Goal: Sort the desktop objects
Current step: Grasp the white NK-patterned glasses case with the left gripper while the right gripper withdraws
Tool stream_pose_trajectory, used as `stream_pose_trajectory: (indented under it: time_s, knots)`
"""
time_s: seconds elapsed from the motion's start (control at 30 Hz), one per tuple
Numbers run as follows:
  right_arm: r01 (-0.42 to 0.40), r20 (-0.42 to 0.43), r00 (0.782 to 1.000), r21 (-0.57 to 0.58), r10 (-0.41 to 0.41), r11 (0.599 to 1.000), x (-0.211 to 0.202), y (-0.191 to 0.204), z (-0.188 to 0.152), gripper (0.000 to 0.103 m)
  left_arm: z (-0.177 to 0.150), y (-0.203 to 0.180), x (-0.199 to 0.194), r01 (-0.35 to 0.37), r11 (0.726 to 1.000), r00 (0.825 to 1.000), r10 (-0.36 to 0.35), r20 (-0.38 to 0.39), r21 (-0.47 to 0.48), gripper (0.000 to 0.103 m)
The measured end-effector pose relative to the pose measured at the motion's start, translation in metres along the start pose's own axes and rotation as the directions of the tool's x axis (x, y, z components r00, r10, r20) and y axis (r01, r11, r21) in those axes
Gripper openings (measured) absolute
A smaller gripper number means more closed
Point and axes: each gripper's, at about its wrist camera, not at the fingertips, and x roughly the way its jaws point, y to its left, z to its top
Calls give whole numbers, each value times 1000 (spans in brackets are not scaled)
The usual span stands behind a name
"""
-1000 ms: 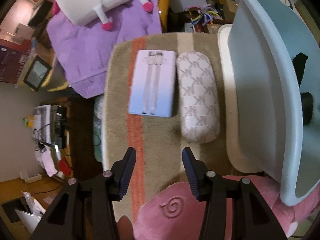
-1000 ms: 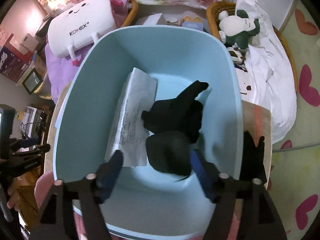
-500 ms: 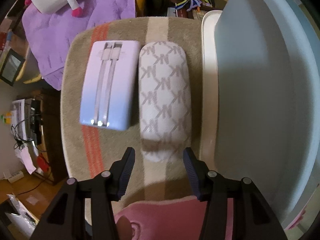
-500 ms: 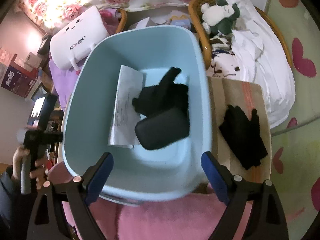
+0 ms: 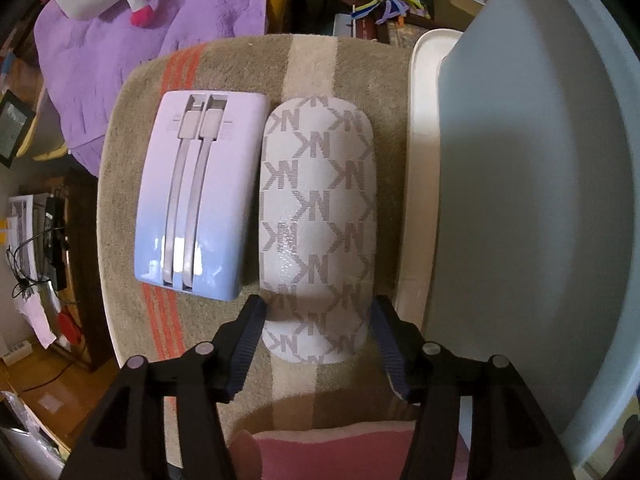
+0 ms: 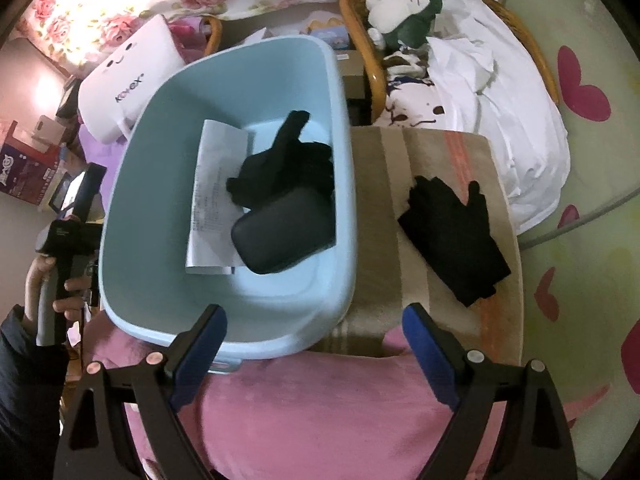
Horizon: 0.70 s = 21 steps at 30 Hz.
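A white patterned glasses case [image 5: 316, 220] lies on the striped mat [image 5: 192, 340], beside a lilac power bank [image 5: 200, 196]. My left gripper [image 5: 318, 320] is open, its jaws on either side of the case's near end. The light blue tub [image 5: 532, 216] stands to the right; in the right wrist view the tub [image 6: 132, 208] holds a paper sheet [image 6: 214, 196], a black glove [image 6: 280, 164] and a black case [image 6: 284, 230]. Another black glove [image 6: 454, 236] lies on the mat right of the tub. My right gripper [image 6: 316, 334] is open and empty above the tub's near rim.
A white tray [image 5: 420, 160] sits under the tub. A pink cushion [image 6: 320, 408] lies at the near edge. A purple blanket [image 5: 132, 52] and a white Kotex pillow [image 6: 128, 80] lie beyond the mat. A plush toy [image 6: 404, 4] sits in a wicker chair.
My left gripper moved forward and opened wider around the glasses case's near end. My right gripper pulled back and to the right from the tub, leaving the black case inside.
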Motion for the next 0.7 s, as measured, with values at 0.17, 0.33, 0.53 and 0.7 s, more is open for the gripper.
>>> stream_pose_trajectory:
  time_s: [0.17,0.33,0.53,0.7]
  knots:
    - [-5,-18,1000,-1,5,1000,6,0,-1,92,5,-2,10,15,1000,999,-15,-39,-9,77]
    - [-5,-30,1000,-2,5,1000,11,0,-2,92,7,-14,25,-60,998,996,62,-63,28,77]
    - [4,-40,999,5,-4,1000,15,-3,-3,92,6,-17,30,-67,998,996,68,-65,9,74]
    - [10,-50,999,19,-9,1000,19,-8,-4,92,7,-22,20,-58,998,997,59,-48,17,67]
